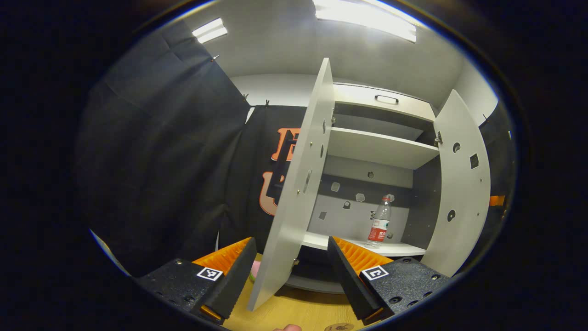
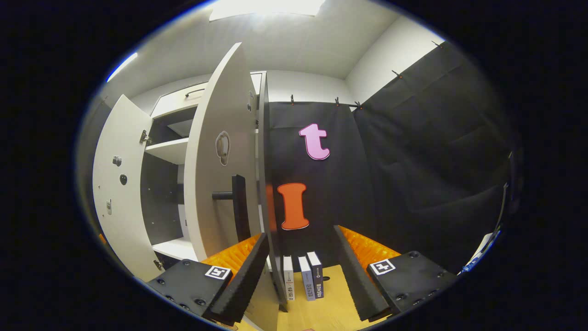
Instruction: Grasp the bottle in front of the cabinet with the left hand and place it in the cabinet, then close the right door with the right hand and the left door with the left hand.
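In the left gripper view, the left gripper (image 1: pixel 291 271) hangs with its fingers spread wide and nothing between the pads, the edge of the cabinet's left door (image 1: pixel 294 193) rising in the gap between them. That door stands ajar, seen nearly edge-on, its foot cut off behind the near finger. A small pink thing (image 1: pixel 255 269) at seven o'clock of the door's foot sits on the wooden tabletop (image 1: pixel 298 315), too hidden to identify. Beyond, at about two o'clock from the gripper, the bottle (image 1: pixel 380 222) stands upright on the cabinet's lower shelf (image 1: pixel 395 249), long axis vertical, cap up, toward the right side of the compartment; its label is too small to read. The right door (image 1: pixel 459 184) swings open at three o'clock.

In the right gripper view, the right gripper (image 2: pixel 298 271) is likewise spread wide and empty, just beside the right door's outer face, which carries a dark bar handle (image 2: pixel 239 207). Three books (image 2: pixel 302 277) stand upright between the fingers, perhaps against the cabinet's side.
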Demonstrator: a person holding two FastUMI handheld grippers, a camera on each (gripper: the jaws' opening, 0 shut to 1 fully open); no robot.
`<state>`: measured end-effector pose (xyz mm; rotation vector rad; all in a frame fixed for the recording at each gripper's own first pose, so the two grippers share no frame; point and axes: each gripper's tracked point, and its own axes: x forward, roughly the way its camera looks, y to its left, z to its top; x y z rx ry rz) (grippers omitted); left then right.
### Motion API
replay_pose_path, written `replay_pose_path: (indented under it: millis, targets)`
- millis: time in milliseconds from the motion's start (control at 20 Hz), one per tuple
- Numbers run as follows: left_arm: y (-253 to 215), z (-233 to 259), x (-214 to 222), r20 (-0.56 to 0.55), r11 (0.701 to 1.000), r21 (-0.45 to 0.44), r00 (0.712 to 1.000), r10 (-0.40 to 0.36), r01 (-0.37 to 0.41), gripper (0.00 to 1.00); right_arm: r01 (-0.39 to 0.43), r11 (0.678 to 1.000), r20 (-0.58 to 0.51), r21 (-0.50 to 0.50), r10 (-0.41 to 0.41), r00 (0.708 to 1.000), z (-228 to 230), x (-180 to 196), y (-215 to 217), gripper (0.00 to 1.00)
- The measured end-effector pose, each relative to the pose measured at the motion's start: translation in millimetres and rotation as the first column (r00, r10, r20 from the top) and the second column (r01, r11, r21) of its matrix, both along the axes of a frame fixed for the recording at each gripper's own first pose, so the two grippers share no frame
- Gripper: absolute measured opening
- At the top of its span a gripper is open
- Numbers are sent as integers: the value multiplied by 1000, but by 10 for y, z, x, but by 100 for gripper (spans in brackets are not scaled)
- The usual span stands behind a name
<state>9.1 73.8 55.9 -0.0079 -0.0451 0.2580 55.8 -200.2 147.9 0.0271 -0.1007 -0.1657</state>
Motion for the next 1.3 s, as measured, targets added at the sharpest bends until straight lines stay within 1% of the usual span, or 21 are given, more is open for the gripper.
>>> replay_pose_path:
  millis: [200, 450, 550, 600, 650, 700, 800, 850, 900, 950, 1000, 1150, 1250, 1300]
  targets:
    - [298, 91, -104, 15, 999, 3, 999, 51, -52, 94, -55, 998, -22, 17, 55, 998, -53, 54, 390, 94]
    - [640, 177, -232, 26, 992, 25, 992, 124, -125, 94, -133, 991, -42, 23, 134, 990, -76, 228, 829, 94]
    - [790, 195, -288, 25, 986, 11, 986, 164, -164, 94, -153, 988, -45, 23, 154, 987, -95, 295, 968, 94]
    - [861, 162, -312, 20, 984, -5, 984, 178, -178, 94, -166, 986, -46, 13, 167, 985, -99, 342, 1046, 84]
    - [906, 147, -324, 15, 982, -19, 982, 190, -190, 94, -183, 983, -51, -1, 182, 982, -115, 380, 1133, 84]
    - [949, 149, -350, 14, 979, -31, 980, 200, -199, 94, -190, 982, -55, -10, 189, 980, -131, 430, 1204, 94]
    - [1043, 184, -393, 28, 975, -46, 975, 219, -218, 94, -218, 976, -62, -4, 217, 974, -152, 508, 1358, 96]
    - [1088, 203, -412, 37, 972, -51, 972, 232, -230, 94, -222, 975, -59, 1, 221, 973, -139, 530, 1389, 89]
    - [1122, 232, -427, 48, 970, -55, 970, 240, -237, 92, -222, 975, -52, 6, 222, 974, -119, 538, 1403, 89]
    - [1152, 272, -419, 58, 969, -55, 968, 245, -242, 94, -222, 975, -45, 10, 222, 974, -97, 516, 1403, 89]
    - [1176, 308, -399, 69, 968, -52, 966, 250, -246, 94, -223, 975, -44, 11, 223, 974, -90, 495, 1405, 96]
    - [1216, 525, -192, 112, 973, -38, 967, 230, -227, 94, -215, 977, -62, -2, 214, 975, -133, 406, 1307, 96]
    - [1270, 679, 6, 138, 974, -78, 965, 223, -213, 94, -203, 979, -71, -13, 202, 977, -191, 315, 1237, 96]
    - [1247, 735, 118, 154, 976, -102, 966, 206, -191, 94, -195, 981, -79, -18, 193, 978, -243, 270, 1199, 96]
